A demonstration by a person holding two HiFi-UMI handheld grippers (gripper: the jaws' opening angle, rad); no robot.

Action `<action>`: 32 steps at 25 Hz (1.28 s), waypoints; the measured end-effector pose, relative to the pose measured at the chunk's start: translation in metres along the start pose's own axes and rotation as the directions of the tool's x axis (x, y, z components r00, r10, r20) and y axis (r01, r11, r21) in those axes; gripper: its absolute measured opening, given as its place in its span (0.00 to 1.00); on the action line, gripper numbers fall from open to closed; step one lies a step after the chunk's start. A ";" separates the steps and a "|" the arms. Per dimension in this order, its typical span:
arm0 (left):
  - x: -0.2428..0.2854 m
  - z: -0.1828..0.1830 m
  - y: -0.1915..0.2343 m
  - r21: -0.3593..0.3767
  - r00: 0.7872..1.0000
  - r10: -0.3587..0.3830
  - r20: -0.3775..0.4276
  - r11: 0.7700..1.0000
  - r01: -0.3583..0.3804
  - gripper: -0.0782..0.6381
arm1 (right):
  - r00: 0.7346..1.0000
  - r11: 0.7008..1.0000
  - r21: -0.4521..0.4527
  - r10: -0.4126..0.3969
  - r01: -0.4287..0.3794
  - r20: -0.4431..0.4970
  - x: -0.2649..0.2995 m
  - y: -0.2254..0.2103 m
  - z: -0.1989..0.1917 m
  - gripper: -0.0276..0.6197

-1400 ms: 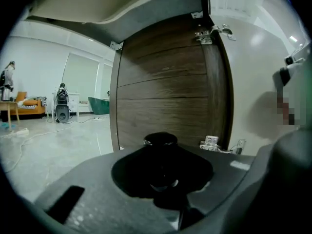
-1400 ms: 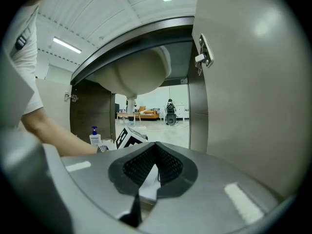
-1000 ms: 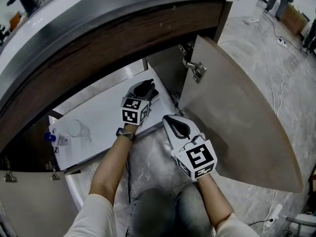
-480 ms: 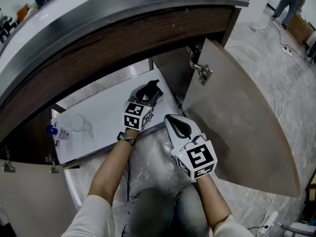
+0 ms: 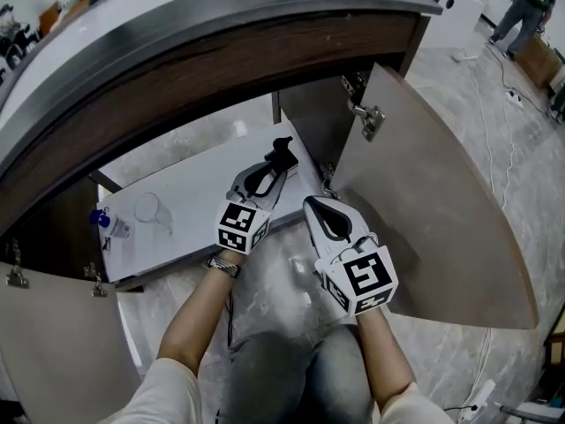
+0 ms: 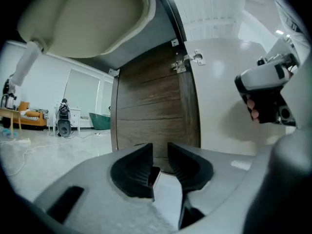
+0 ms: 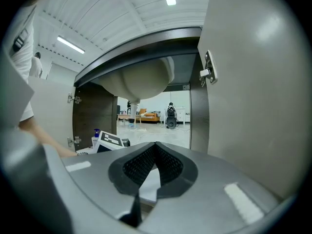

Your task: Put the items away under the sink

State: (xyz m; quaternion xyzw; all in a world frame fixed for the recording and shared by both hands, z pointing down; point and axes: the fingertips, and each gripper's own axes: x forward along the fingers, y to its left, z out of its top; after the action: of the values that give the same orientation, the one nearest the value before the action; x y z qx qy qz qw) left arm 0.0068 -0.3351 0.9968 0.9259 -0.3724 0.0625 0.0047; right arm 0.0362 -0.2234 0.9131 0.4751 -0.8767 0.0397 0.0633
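Note:
The cabinet under the sink stands open, with a white shelf floor [image 5: 199,197]. On its left part stand a clear glass [image 5: 152,210] and a small blue-capped bottle [image 5: 104,224]. My left gripper [image 5: 281,153] reaches over the shelf's right front corner. Its jaws are a narrow gap apart and hold nothing [image 6: 160,152]. My right gripper [image 5: 325,223] hovers just outside the cabinet, beside the open right door, with its tips touching and nothing held [image 7: 156,147]. The right gripper view catches the left gripper's marker cube [image 7: 111,140] and the bottle [image 7: 96,132].
The right cabinet door [image 5: 441,201] swings wide open over the marble floor, hinges [image 5: 369,117] at its inner edge. The left door [image 5: 53,343] is open too. The sink basin [image 7: 139,79] and counter overhang the cabinet. People [image 5: 521,7] stand far off.
My left gripper has drawn back a little toward the shelf's front edge. The right gripper has barely moved. The head view has shifted slightly.

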 end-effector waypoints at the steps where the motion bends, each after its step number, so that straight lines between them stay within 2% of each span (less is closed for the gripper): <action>1: -0.006 0.006 -0.002 0.000 1.000 0.000 0.013 1.000 0.000 0.24 | 1.000 1.000 -0.004 0.001 -0.001 0.004 -0.003 0.003 0.002 0.05; 5: -0.033 0.027 -0.010 0.025 0.998 0.013 0.053 1.000 -0.014 0.20 | 1.000 1.000 -0.017 -0.008 0.008 0.011 -0.015 0.013 0.009 0.05; 9: -0.067 0.050 -0.026 0.071 0.998 0.024 0.058 0.997 -0.028 0.14 | 0.999 0.999 -0.001 -0.033 0.033 0.009 -0.034 0.024 0.025 0.05; 13: -0.099 0.083 -0.046 0.055 0.999 0.008 0.049 0.998 -0.010 0.12 | 0.999 0.999 0.014 -0.048 0.048 -0.002 -0.050 0.036 0.061 0.05; 15: -0.116 0.105 -0.058 0.070 0.999 -0.006 0.042 0.998 0.003 0.12 | 0.999 0.999 0.008 -0.039 0.039 -0.001 -0.058 0.046 0.086 0.05; 18: -0.137 0.152 -0.078 0.102 0.998 -0.037 0.047 0.994 0.032 0.12 | 1.000 1.000 -0.003 -0.026 0.026 0.009 -0.069 0.058 0.132 0.05; 25: -0.174 0.276 -0.090 0.068 0.995 -0.070 0.075 0.996 0.065 0.12 | 0.998 0.998 -0.005 -0.062 0.062 -0.016 -0.099 0.061 0.240 0.05; 29: -0.191 0.348 -0.093 0.137 0.992 -0.085 0.088 0.988 0.072 0.12 | 0.996 0.996 -0.009 -0.083 0.083 -0.024 -0.113 0.061 0.303 0.05; 32: -0.204 0.397 -0.090 0.106 0.994 -0.073 0.082 0.992 0.064 0.12 | 0.996 0.996 -0.004 -0.087 0.087 -0.033 -0.120 0.063 0.350 0.05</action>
State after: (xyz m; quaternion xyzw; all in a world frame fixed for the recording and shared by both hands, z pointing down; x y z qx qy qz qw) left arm -0.0320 -0.1514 0.5817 0.9391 -0.3364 0.0417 -0.0569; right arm 0.0230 -0.1352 0.5487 0.5119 -0.8542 0.0435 0.0801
